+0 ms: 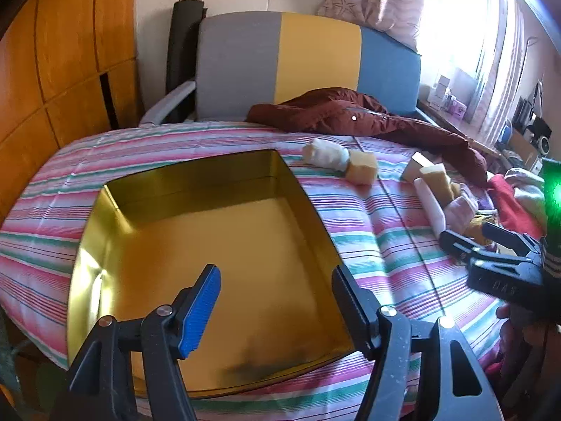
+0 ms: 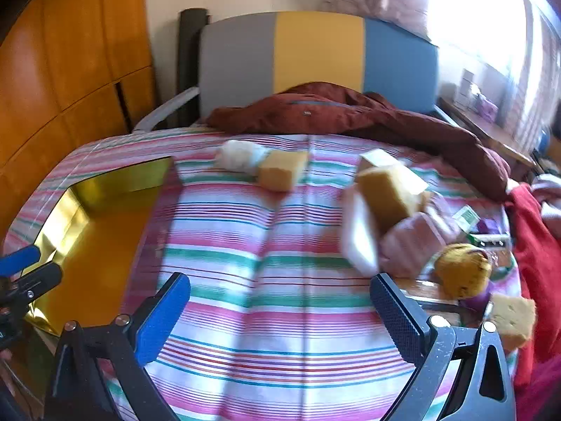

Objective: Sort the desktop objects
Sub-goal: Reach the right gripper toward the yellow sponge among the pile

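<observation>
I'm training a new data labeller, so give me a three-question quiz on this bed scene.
1. True or false: the gold tin already holds a sponge.
2. Which claw hovers over the tin? A) left claw B) right claw
3. Fill in: the white wad touches a yellow ____.

Key: 1 false, the tin is empty. 2 A; the right claw is over the striped sheet, open. 3 sponge.
</observation>
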Available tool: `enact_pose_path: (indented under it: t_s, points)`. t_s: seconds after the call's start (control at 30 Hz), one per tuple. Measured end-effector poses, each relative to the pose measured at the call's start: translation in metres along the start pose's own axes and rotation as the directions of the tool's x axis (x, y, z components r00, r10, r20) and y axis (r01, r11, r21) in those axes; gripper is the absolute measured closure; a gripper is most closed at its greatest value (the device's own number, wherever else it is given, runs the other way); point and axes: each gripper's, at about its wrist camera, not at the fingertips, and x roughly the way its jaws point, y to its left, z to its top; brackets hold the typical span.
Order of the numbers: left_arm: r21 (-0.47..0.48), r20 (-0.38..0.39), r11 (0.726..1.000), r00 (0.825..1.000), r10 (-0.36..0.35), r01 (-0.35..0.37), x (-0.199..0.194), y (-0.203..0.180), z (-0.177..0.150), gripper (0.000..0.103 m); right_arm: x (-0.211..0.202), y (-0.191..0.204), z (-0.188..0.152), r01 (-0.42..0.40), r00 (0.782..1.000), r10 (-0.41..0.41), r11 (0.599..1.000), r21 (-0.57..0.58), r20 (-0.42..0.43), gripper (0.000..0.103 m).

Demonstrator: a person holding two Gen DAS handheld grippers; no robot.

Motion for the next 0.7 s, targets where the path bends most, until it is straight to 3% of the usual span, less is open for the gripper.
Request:
enact_pose_path:
  t_s: [0.37, 0.47, 0.7]
  points:
    - [-0.015, -0.075, 0.993, 0.99, -0.119, 0.118, 0.015, -0.021, 0.008, 0.036, -0.021, -0.119, 0.004, 0.111, 0.994, -0.113, 0.964, 0.241, -0.007, 0.0]
    - [0.004, -0.094, 0.984, 0.98, -0.178, 0.179, 0.018, -0.034, 0.011, 0.036, -0.024, -0.152, -0.001, 0.153, 0.988, -0.152, 0.938, 0.312, -0.027, 0.0]
    - [0.028, -0.151, 0.963, 0.954, -0.261, 0.268, 0.033, -0.076, 0.028, 0.036, -0.018, -0.193, -0.001, 0.145, 0.989, -0.139, 0.914, 0.378, -0.044, 0.0]
